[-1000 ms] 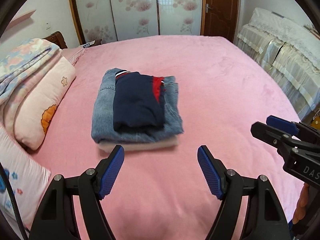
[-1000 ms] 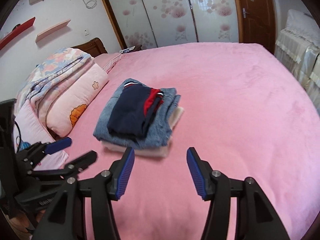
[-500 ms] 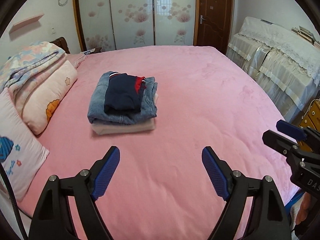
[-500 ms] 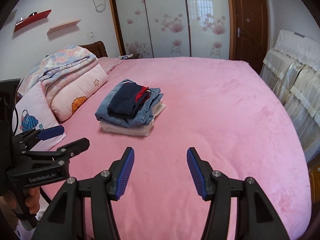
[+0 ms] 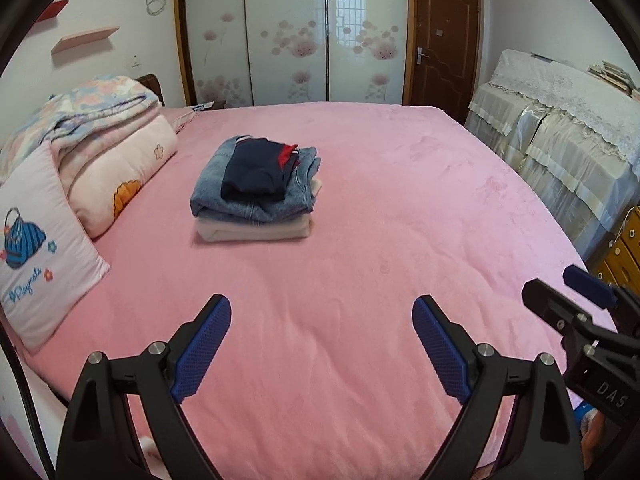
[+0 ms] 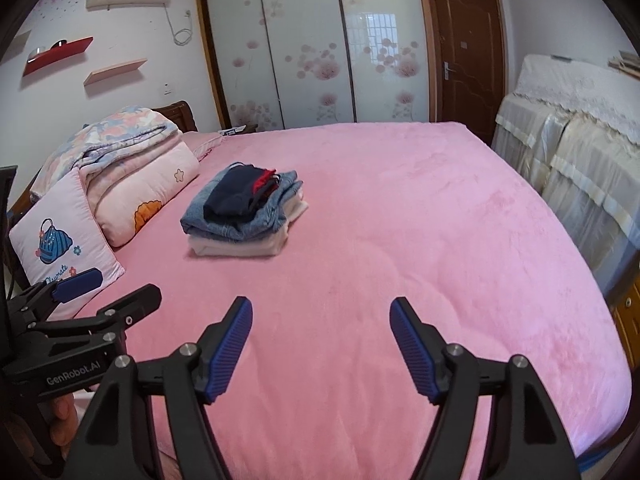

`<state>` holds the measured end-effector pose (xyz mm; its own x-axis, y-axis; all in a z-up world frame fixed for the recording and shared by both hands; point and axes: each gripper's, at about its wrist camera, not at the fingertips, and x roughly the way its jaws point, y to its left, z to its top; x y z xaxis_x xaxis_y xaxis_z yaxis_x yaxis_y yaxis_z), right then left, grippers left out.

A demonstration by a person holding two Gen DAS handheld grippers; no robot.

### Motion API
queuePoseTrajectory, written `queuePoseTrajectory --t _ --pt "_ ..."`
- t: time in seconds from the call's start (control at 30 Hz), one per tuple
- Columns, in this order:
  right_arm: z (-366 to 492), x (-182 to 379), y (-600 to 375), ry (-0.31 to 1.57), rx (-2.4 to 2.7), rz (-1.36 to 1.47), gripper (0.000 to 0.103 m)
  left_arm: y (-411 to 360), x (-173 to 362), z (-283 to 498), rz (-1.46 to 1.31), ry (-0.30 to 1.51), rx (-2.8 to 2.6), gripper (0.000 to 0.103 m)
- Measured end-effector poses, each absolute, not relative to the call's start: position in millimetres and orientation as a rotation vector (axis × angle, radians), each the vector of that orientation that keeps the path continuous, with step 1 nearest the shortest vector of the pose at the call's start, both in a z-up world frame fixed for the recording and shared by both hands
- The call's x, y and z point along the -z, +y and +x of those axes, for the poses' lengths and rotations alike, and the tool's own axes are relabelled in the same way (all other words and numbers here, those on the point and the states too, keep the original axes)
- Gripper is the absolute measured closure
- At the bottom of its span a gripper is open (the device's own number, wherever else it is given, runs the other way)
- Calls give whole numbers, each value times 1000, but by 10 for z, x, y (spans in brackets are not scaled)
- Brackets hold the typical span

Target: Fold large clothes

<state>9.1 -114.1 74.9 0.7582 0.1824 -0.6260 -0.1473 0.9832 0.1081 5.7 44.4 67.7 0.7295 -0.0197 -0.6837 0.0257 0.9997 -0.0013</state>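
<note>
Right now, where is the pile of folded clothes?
In both wrist views the pile of folded clothes sits on the pink bed, left of the middle, beside the rolled quilt with the orange flower and far from both claws.

Folded clothes (image 5: 256,196) stacked flat mid-bed — navy-red garment atop denim, cream piece beneath — edges roughly aligned

Bare bedspread (image 5: 360,280) ahead, clothes stack (image 5: 256,192) beyond
</note>
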Motion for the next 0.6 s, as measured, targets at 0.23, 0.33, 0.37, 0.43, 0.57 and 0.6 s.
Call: queuePoseTrajectory --t 0.23,0.33,0.37,0.43,0.57,0.6 --pt "-113 -586 -1217 667 -144 86 30 410 -451 -79 6 777 5 12" --pt "-164 -522 -1196 674 -139 74 30 399 -379 -120 1 791 11 12" --pt "-178 -495 -1188 679 -142 74 30 394 -358 -131 1 794 9 12" --pt "-192 -461 -1177 684 -149 77 30 390 -329 -143 0 796 10 12" --pt "-220 -390 -1172 699 -152 88 30 370 -287 -154 1 806 19 12" --pt "-223 -380 -1172 702 -150 88 30 374 -283 -151 1 808 19 12"
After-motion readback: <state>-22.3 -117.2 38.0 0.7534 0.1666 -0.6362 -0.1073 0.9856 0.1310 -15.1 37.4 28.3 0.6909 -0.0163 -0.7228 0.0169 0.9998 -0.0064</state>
